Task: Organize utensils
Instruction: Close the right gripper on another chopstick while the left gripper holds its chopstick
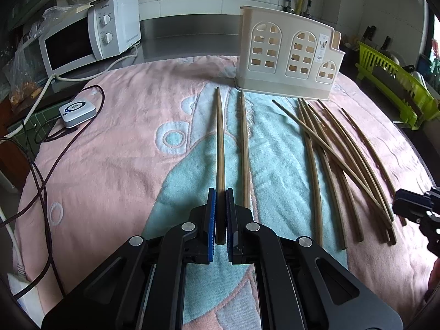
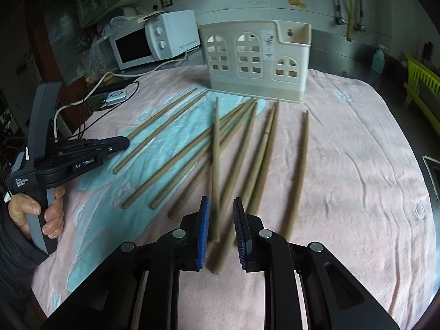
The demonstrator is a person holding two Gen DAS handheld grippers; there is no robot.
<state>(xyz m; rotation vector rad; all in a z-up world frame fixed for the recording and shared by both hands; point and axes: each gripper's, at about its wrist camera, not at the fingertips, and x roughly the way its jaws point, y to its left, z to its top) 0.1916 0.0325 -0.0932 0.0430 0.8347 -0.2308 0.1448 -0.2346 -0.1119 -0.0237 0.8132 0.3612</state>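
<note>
Several bamboo chopsticks (image 1: 330, 148) lie on the pink and teal towel (image 1: 123, 143) in front of a cream utensil holder (image 1: 286, 55) with arched window holes. My left gripper (image 1: 220, 192) is shut on one chopstick (image 1: 220, 143), which points toward the holder. A second chopstick (image 1: 244, 148) lies just to its right. The left gripper also shows in the right wrist view (image 2: 125, 141). My right gripper (image 2: 221, 206) is open over the near ends of the chopstick pile (image 2: 242, 148), with two ends between its jaws. The holder (image 2: 258, 60) stands beyond.
A white microwave (image 1: 90, 35) stands at the back left, with cables and a small white device (image 1: 77, 110) on the towel's left edge. A green dish rack (image 1: 396, 82) is at the right. The towel's right part (image 2: 357, 165) is bare.
</note>
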